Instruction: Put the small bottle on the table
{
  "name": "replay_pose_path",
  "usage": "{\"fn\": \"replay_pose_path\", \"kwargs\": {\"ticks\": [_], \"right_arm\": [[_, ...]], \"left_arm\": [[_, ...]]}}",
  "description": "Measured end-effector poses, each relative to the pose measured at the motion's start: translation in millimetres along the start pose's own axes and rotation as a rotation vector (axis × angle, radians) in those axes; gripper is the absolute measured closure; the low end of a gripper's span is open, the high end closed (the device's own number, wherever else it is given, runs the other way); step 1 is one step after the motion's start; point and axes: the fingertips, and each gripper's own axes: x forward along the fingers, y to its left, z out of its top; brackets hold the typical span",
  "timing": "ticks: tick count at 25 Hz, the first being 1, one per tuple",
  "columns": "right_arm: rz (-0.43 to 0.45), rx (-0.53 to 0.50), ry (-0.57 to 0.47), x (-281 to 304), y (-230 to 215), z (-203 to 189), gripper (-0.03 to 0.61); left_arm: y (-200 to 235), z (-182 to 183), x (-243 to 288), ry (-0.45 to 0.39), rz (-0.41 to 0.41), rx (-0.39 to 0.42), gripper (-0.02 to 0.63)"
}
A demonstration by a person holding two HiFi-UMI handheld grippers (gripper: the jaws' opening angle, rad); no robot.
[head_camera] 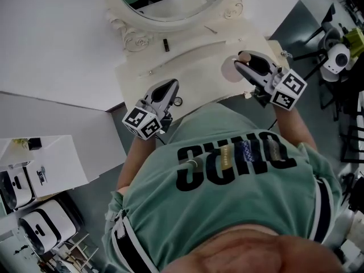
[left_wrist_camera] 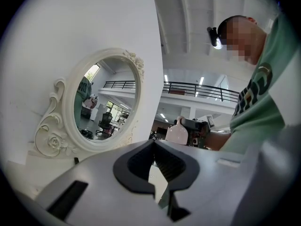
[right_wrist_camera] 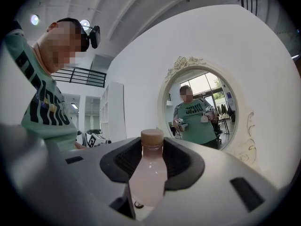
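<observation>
The small bottle [right_wrist_camera: 149,173], pale pink with a tan cap, stands upright between the pads of my right gripper [right_wrist_camera: 151,161], which is shut on it. In the head view the bottle [head_camera: 231,71] hangs over the right part of the cream dressing table [head_camera: 187,58], held by the right gripper [head_camera: 243,62]. My left gripper [head_camera: 171,87] is over the table's front edge at the left, its jaws shut with nothing between them. From the left gripper view, the left gripper [left_wrist_camera: 154,160] points at the mirror, and the bottle [left_wrist_camera: 178,132] shows further off.
An oval mirror [head_camera: 170,7] in an ornate white frame stands at the back of the table against a white wall. A small black item [head_camera: 166,44] lies in front of it. White cases [head_camera: 45,226] sit on the floor at lower left; a white device [head_camera: 336,58] stands at far right.
</observation>
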Motion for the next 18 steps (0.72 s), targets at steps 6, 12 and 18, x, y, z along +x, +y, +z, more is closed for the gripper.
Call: {"fn": "replay_pose_path", "kwargs": {"ticks": [6, 12, 18], "right_arm": [[0.043, 0.008, 0.003, 18, -20, 0, 0.446], [0.128, 0.021, 0.003, 25, -56, -1, 0.446], [0.271, 0.017, 0.019, 25, -117, -4, 0.446]], "left_arm": [[14, -2, 6, 0.005, 0.041, -0.008, 0.603], [23, -5, 31, 0.008, 0.123, 0.002, 0.603], [33, -12, 87, -0.018, 0.282, -0.015, 0.604]]}}
